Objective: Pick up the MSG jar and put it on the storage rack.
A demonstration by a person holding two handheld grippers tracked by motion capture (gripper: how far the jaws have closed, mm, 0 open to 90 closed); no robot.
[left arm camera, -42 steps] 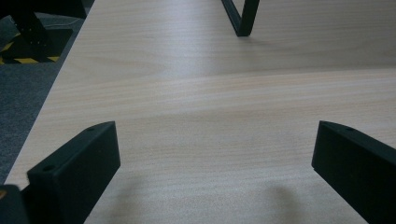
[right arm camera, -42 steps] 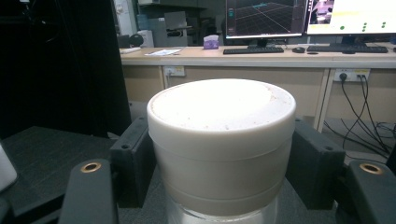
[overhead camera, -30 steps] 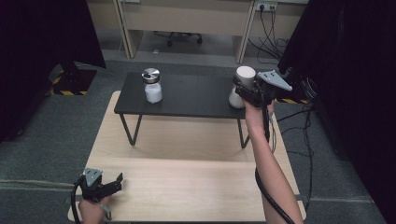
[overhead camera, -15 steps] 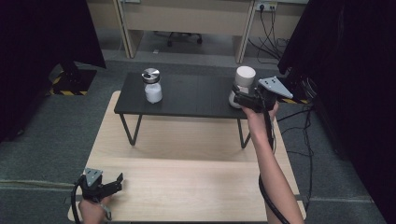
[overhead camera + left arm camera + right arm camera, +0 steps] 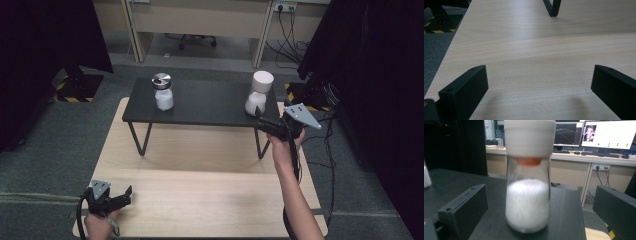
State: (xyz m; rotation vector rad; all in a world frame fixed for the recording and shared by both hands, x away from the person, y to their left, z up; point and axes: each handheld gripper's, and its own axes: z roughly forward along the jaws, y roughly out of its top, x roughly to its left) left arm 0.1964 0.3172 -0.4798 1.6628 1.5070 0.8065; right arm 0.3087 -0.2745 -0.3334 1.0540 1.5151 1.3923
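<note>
A glass jar (image 5: 258, 95) with a white cap and white powder stands upright at the right end of the low black table (image 5: 210, 107). My right gripper (image 5: 261, 121) hovers just off that table's near right edge, pointing at the jar. In the right gripper view the jar (image 5: 527, 202) stands a little ahead of the right gripper (image 5: 540, 192), whose jaws have just been opening; they stand wide apart and neither pad touches the glass. My left gripper (image 5: 125, 196) rests open low over the wooden table (image 5: 200, 190) at the near left, and the left gripper (image 5: 539, 75) has bare wood between its jaws.
A second powder jar (image 5: 163, 92) with a metal lid stands at the black table's left end. Desks, cables and a black curtain (image 5: 370, 75) lie beyond and to the right. Monitors (image 5: 609, 133) glow behind the jar.
My right gripper has let go of the white-capped jar and drawn back toward me and downward. The jar stays upright where it was. The left gripper has not moved.
</note>
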